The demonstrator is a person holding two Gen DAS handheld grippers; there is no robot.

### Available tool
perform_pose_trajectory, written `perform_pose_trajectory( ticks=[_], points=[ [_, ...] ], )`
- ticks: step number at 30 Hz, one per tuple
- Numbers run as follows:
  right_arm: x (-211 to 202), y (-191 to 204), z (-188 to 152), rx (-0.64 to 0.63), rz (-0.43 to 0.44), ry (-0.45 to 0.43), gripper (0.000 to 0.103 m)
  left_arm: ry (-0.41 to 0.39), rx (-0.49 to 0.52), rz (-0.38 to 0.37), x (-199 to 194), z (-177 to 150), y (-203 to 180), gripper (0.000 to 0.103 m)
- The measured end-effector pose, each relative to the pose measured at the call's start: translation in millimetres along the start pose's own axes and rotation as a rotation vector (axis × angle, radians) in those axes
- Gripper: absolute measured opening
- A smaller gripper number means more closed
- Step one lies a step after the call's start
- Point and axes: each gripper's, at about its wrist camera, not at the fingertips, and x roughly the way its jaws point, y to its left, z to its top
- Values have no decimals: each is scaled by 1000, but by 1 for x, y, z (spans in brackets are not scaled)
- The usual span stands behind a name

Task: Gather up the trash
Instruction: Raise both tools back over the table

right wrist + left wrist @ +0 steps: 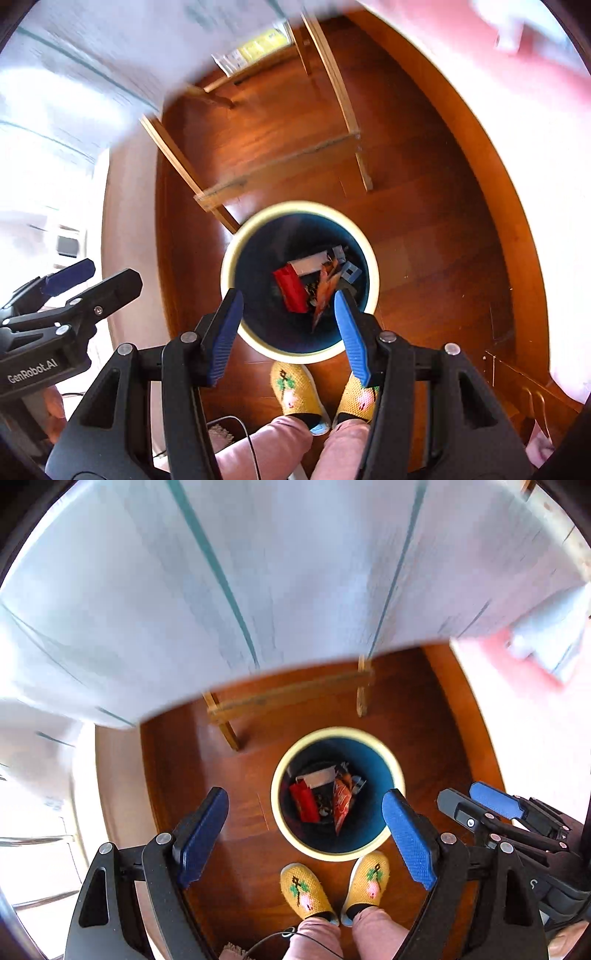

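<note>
The trash lay at the bottom of a round bin with a cream rim and a dark blue inside: a red wrapper, an orange packet and some pale scraps I could not tell apart. The bin stood on the wooden floor, directly below and between the two tools. The left hand-held gripper pointed steeply down with its blue pads spread wide and nothing between them. The right hand-held gripper hung just beside it, also aimed down over the bin, its jaws parted less widely and likewise empty. Just on the near side of the bin, beneath both grippers, stood the person's feet in yellow knitted slippers. Beyond the bin rose the wooden legs of a table draped with a white cloth.
</note>
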Motion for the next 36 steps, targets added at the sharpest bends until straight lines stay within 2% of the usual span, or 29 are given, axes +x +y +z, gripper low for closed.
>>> perform_pose_trajectory(
  ticks=[4, 10, 14, 21, 29, 36],
  points=[
    [-54, 18, 12, 8, 10, -39, 49, -59, 29, 17, -69, 11, -1, 88],
    [-139, 50, 24, 13, 23, -106, 49, -131, 30, -4, -166, 26, 10, 88],
    [-195, 65, 31, 47, 54, -146, 49, -221, 60, 31, -227, 35, 14, 88],
    [-284, 85, 47, 118, 110, -246, 49, -354, 49, 33, -310, 63, 31, 88],
    [-354, 123, 59, 45, 104, -348, 49, -439, -9, 20, -362, 83, 60, 88],
    [-379, 157, 75, -41, 80, -416, 49, -430, -29, -2, -369, 100, 81, 88]
  ],
)
